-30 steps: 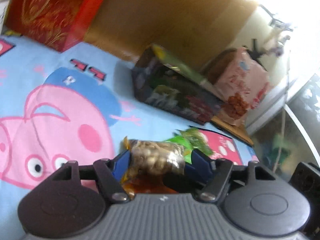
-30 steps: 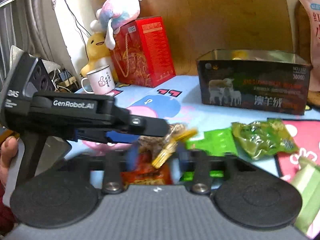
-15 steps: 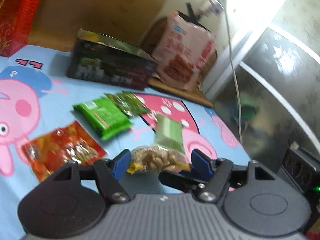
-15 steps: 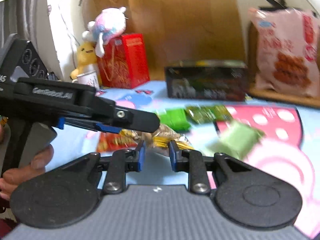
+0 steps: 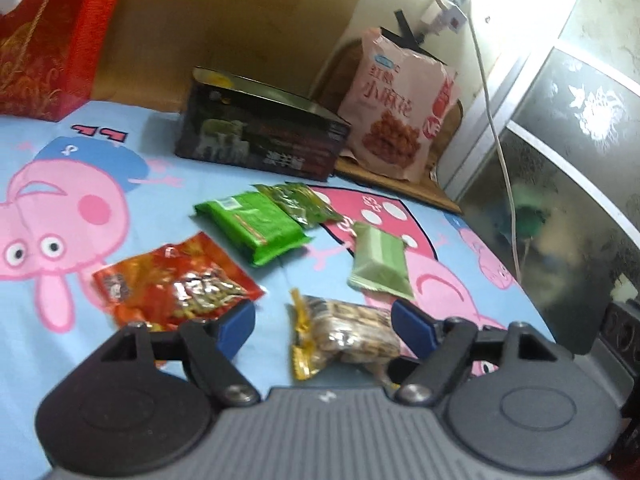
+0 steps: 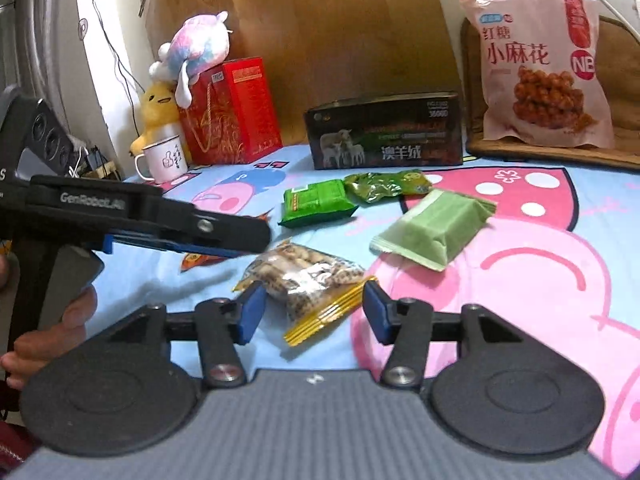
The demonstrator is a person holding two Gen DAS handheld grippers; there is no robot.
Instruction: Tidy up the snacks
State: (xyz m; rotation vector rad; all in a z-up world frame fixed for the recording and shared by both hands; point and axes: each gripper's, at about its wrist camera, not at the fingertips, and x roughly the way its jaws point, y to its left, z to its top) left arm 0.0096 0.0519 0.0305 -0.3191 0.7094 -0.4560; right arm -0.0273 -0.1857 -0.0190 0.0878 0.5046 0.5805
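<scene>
The clear, yellow-edged packet of peanuts (image 6: 308, 280) lies flat on the blue cartoon-print cloth surface (image 6: 540, 280), between the spread jaws of both the right gripper (image 6: 314, 312) and the left gripper (image 5: 324, 322). Both sets of jaws have just been opening, and neither presses it. The pale green wrapped snack (image 6: 434, 230) lies at two o'clock from the packet, the bright green packet (image 6: 316, 202) at twelve.

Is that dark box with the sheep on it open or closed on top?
Open: the dark box has no lid, and its inner wall shows over the rim. Whether anything lies inside cannot be told.
</scene>
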